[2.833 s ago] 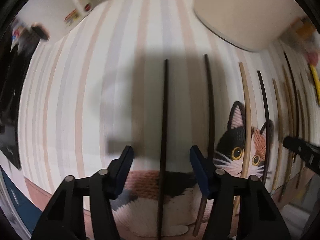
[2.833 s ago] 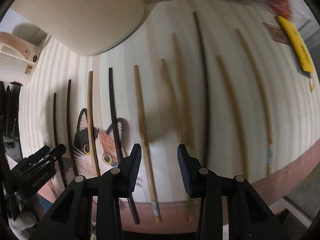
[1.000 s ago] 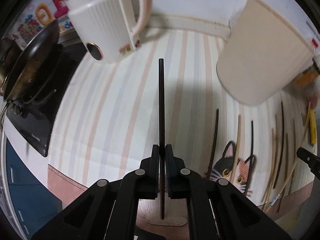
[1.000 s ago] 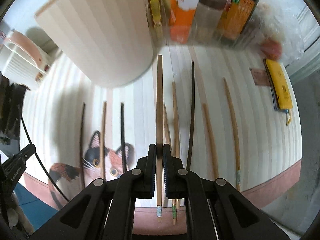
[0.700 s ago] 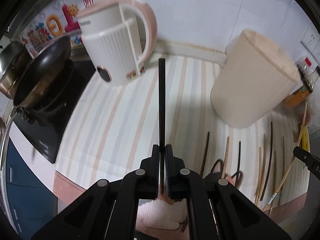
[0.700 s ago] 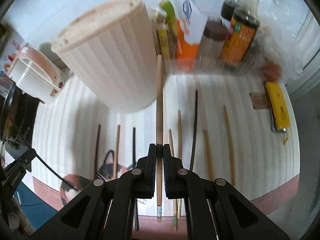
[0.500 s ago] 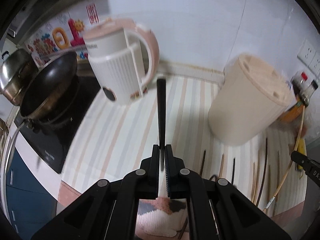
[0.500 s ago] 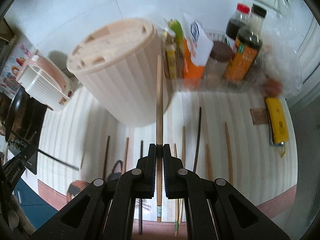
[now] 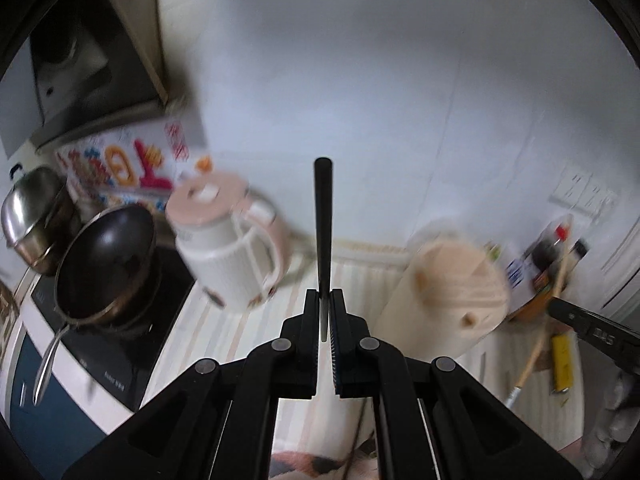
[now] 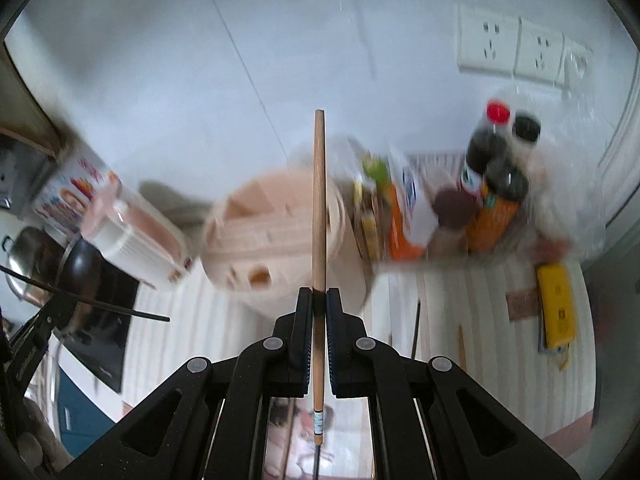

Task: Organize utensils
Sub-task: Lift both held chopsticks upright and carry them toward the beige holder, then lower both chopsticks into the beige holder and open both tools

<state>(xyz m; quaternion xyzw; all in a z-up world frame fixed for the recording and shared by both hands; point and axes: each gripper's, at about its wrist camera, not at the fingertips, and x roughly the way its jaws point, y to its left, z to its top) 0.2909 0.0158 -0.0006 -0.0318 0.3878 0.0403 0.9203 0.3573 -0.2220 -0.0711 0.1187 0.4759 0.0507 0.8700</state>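
A white tiled wall [image 10: 280, 60] filled the upper half of both views, with a row of white sockets [image 10: 520, 46] high at the right. Below it ran a counter under a pale striped mat [image 10: 460, 304], whose near edge carried a cat picture. At the left end a black hob [image 9: 132, 340] sat in the counter, bearing a dark wok [image 9: 106, 264] and, behind it, a steel pot [image 9: 32, 216].

On the mat stood a cream ribbed utensil holder [image 10: 276, 240] with a slotted lid; the blur hid whether anything was inside. To its left stood a white and pink kettle [image 9: 228, 248], lid shut. To its right a cluster of sauce bottles [image 10: 496, 176] and packets crowded against the wall, and a yellow object [image 10: 556, 308] lay flat near the mat's right edge. A few chopsticks [image 10: 416, 332] lay loose on the mat, near the holder's foot.

The left gripper [image 9: 325, 320] was pinched tight on a black chopstick [image 9: 323, 232], thin, smooth and dark, standing straight up the frame from its jaws, in the air above the counter. The right gripper [image 10: 319, 320] was clamped on a light wooden chopstick [image 10: 319, 200], plain tan with a pale patterned band near its lower end, likewise lifted, its shaft crossing in front of the holder.
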